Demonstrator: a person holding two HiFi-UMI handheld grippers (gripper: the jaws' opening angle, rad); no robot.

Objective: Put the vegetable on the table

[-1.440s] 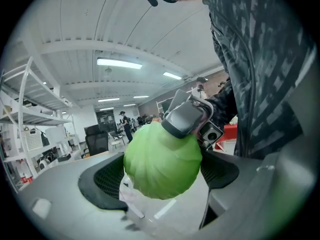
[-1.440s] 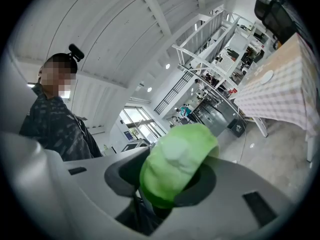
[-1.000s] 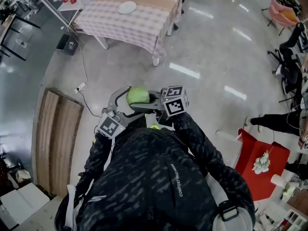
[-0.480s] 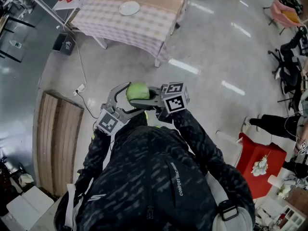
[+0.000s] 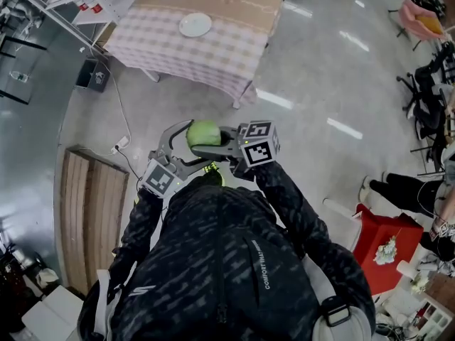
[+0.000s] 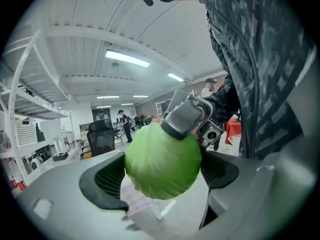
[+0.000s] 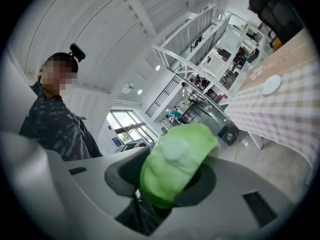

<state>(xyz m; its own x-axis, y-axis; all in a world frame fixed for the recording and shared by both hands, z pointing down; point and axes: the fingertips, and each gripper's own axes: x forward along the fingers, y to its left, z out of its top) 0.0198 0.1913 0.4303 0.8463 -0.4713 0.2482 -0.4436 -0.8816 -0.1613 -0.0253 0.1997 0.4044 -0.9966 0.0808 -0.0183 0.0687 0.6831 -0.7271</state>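
A round green cabbage is held in front of the person's chest, above the grey floor. The left gripper comes at it from the left. In the left gripper view the cabbage fills the gap between both pads. From the right, the right gripper is shut on the same cabbage, with one jaw over its top. The table, under a pink checked cloth, stands ahead with a white plate on it. In the right gripper view the table lies at the right.
A wooden board lies on the floor at the left, with a cable beside it. A red stand and a person's legs are at the right. Chairs stand at the far right.
The table has drifted down and to the right in the head view, so it lies nearer. Both grippers and the cabbage keep the same place before the chest.
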